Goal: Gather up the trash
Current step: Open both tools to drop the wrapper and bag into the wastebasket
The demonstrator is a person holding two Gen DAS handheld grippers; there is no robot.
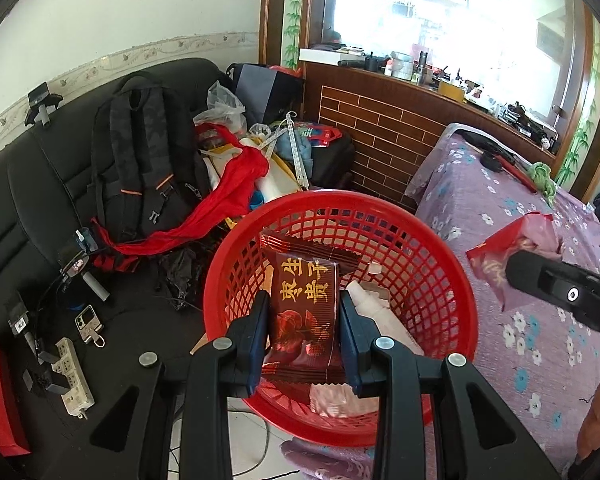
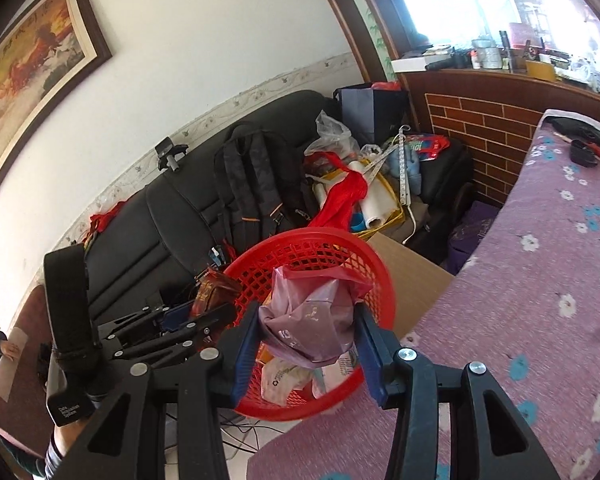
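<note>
A red mesh basket (image 1: 432, 280) stands between the sofa and the table; it also shows in the right wrist view (image 2: 364, 264). My left gripper (image 1: 304, 332) is shut on a dark red snack wrapper (image 1: 304, 312) with gold characters, held over the basket. Another dark red wrapper (image 1: 300, 246) and white and pink trash (image 1: 376, 308) lie inside. My right gripper (image 2: 308, 340) is shut on a crumpled pink plastic bag (image 2: 312, 316) above the basket's near rim. The right gripper also shows at the right of the left wrist view (image 1: 540, 276), with the bag (image 1: 512, 252).
A black sofa (image 1: 32, 184) at left holds a black backpack (image 1: 140, 160), red cloth (image 1: 228, 188), a power strip (image 1: 70, 376), a phone and cables. A table with a purple flowered cloth (image 1: 520, 320) is at right. A brick-pattern counter (image 1: 384, 128) stands behind.
</note>
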